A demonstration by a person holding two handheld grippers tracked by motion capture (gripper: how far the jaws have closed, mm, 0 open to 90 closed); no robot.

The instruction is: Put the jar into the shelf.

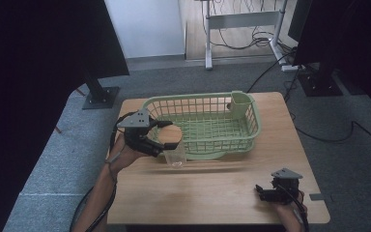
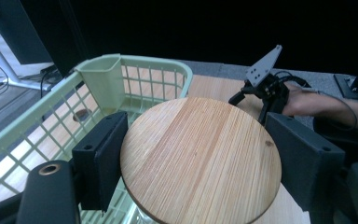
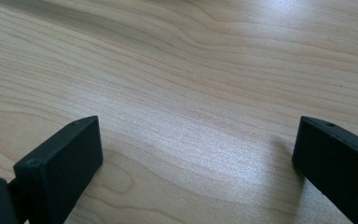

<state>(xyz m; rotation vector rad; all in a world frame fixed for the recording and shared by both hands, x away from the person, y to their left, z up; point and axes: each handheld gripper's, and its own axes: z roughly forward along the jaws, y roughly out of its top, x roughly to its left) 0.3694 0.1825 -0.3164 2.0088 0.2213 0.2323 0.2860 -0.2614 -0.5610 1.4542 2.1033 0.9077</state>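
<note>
Wooden lid (image 2: 200, 158) is sitting clamped in our left hand-held gripper (image 1: 160, 137), over the glass jar (image 1: 175, 155) beside the green basket (image 1: 251, 126). We're mid-capping; next, lowering it level. Right hand-held gripper (image 1: 269, 192) is resting wide on the counter (image 1: 212, 188).

Black tongs (image 1: 160, 140), grey plates, apparently bare forearms.
</note>
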